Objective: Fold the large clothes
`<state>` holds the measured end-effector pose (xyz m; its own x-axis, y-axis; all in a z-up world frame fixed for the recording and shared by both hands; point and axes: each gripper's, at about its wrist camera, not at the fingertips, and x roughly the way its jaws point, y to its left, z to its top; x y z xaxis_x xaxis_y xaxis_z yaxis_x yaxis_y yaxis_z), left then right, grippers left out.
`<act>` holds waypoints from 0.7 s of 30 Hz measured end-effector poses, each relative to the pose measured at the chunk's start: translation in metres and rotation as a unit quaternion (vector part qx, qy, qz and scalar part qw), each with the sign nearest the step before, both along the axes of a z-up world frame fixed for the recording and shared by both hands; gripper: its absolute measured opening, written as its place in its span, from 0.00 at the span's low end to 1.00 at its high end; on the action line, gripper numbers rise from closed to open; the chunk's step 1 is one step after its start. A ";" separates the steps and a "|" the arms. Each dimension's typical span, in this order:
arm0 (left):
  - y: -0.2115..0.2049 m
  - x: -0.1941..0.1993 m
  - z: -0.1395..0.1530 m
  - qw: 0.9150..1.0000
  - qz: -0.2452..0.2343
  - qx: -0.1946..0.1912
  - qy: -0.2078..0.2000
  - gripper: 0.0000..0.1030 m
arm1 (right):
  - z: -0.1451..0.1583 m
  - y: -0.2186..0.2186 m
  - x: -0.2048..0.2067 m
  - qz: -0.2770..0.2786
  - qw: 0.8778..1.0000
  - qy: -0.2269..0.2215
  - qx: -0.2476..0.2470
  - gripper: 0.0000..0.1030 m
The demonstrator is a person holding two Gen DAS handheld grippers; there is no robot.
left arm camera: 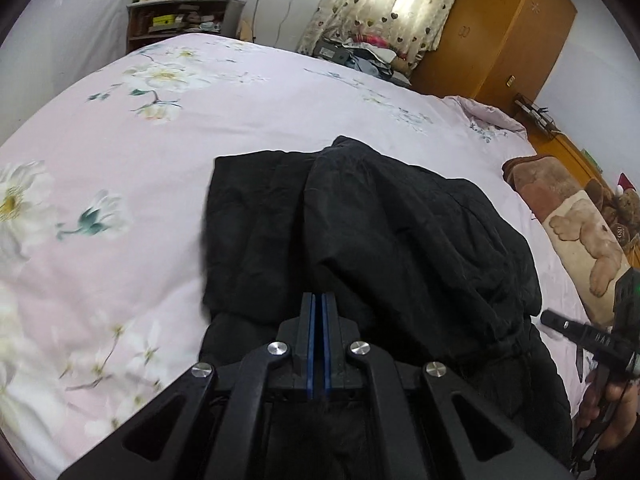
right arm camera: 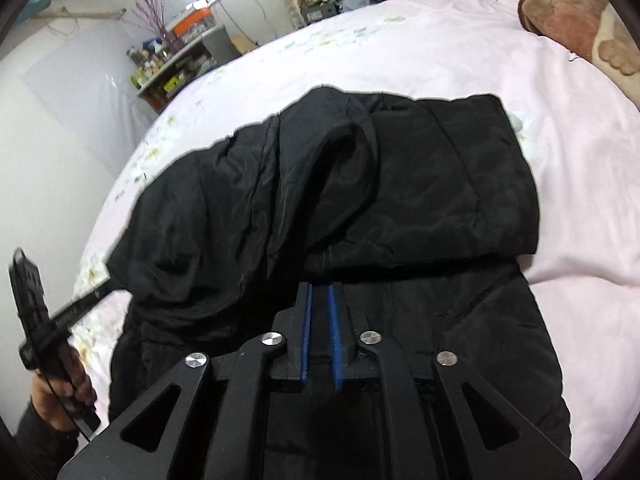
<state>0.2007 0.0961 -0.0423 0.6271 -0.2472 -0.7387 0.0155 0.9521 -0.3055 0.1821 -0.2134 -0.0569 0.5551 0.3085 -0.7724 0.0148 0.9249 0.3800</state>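
Black padded nylon coat (left arm camera: 360,232) lying partly folded on pink floral bedsheet (left arm camera: 120,140); both grippers above its near end.

Upper layers of the coat are doubled back over the lower body, leaving a thick crumpled stack with a straight far edge. Left gripper (left arm camera: 319,300): blue-lined pads pressed together, nothing seen between them. Right gripper (right arm camera: 320,292): narrow gap between pads; dark fabric lies directly beneath, but whether any is pinched cannot be told from this angle. Brown plush blanket with bear print (left arm camera: 568,216) sits at the bed edge, apart from the coat. Cluttered shelf unit (left arm camera: 180,20) stands beyond the bed.
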 end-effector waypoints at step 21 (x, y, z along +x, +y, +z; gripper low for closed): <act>-0.049 0.024 -0.025 0.998 -0.059 -0.018 0.003 0.48 | -0.054 0.028 0.035 0.011 0.996 0.033 0.085 0.04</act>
<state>0.2251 0.0470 -0.0677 0.5882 -0.3457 -0.7311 0.1254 0.9321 -0.3398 0.2175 -0.1849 -0.1111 0.4964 0.4497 -0.7425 0.0244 0.8478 0.5297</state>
